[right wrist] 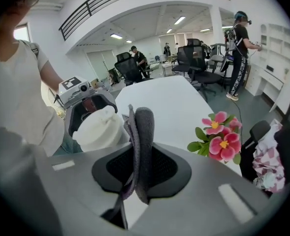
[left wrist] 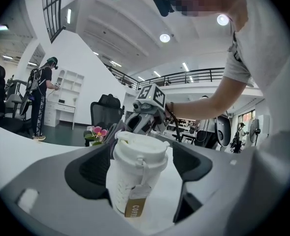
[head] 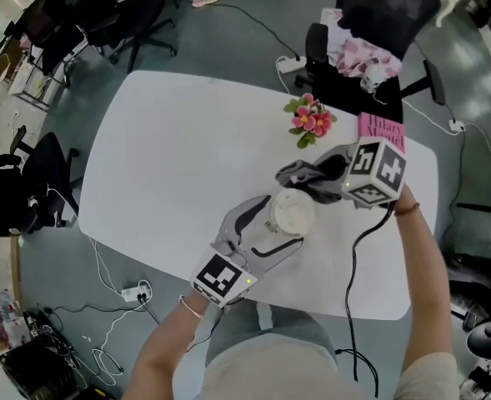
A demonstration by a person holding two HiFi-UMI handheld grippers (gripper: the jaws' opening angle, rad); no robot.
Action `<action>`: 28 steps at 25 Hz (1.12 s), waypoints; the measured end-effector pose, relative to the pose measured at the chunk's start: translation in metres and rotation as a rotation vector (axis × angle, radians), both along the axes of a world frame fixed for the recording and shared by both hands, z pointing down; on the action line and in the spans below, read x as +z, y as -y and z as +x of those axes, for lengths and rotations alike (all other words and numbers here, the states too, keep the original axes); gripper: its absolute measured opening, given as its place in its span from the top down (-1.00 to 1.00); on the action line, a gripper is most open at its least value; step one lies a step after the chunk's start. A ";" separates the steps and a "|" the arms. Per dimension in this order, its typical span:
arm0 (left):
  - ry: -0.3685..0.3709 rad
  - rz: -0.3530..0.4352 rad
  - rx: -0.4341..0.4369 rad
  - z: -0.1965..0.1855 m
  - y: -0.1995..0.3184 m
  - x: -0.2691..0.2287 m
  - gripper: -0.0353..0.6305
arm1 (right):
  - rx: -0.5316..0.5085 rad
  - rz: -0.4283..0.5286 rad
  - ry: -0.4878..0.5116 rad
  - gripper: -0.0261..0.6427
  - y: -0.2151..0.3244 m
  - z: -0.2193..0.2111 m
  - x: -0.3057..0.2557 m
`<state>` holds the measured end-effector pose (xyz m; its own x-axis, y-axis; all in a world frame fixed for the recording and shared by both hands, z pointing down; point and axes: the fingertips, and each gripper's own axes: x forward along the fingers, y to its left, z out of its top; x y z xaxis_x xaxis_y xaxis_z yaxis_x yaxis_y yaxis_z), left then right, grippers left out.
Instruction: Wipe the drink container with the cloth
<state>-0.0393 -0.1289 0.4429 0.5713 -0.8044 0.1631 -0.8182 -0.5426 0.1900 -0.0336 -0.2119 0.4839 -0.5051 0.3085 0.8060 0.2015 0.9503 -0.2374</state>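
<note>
The cup (left wrist: 136, 173) is white and upright, closed by a white lid (left wrist: 140, 149). Its contents cannot be seen. It sits over the near part of the white table (head: 170, 157), between the jaws of the left gripper (left wrist: 144, 146). The jaws stand wide and hold the cup. The pad on the view's left lies against the cup wall. The other pad meets the lid's rim near its tip.

The right gripper (right wrist: 141, 156) is tilted downward just beyond the cup. Its jaws are pressed together on a grey cloth (right wrist: 142, 132). A rolled fold of the cloth projects past the fingertips. Whether the cloth touches the cup cannot be determined.

View-specific details:
- Left gripper view only: a brown tag (left wrist: 133, 208) hangs on the cup's front. The right gripper's marker cube (left wrist: 151, 96) shows above and behind the lid.
- Right gripper view only: the pinch on the cloth, and the cup's lid seen from the far side with the left gripper behind it.
- Head view only: a pink book (head: 383, 129) lies at the table's far right, partly under the right gripper. A black chair (head: 387, 7) carrying pink patterned fabric (head: 358, 57) stands beyond the table.

Pink flowers (head: 310, 119) lie on the table beyond both grippers.
</note>
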 end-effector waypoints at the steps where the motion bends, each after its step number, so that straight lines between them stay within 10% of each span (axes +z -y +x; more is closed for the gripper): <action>1: -0.004 -0.003 -0.004 -0.001 -0.003 -0.002 -0.30 | 0.025 0.005 0.019 0.71 0.000 0.002 -0.008; 9: -0.044 0.043 -0.097 -0.037 -0.024 -0.043 -0.06 | 0.306 0.120 0.253 0.71 0.004 0.029 -0.085; 23: -0.019 0.130 -0.501 -0.125 0.022 -0.118 0.92 | 1.198 0.631 0.760 0.71 0.019 0.167 -0.192; 28: 0.029 0.137 -0.554 -0.132 0.028 -0.126 0.92 | 1.462 0.694 0.822 0.71 0.004 0.227 -0.190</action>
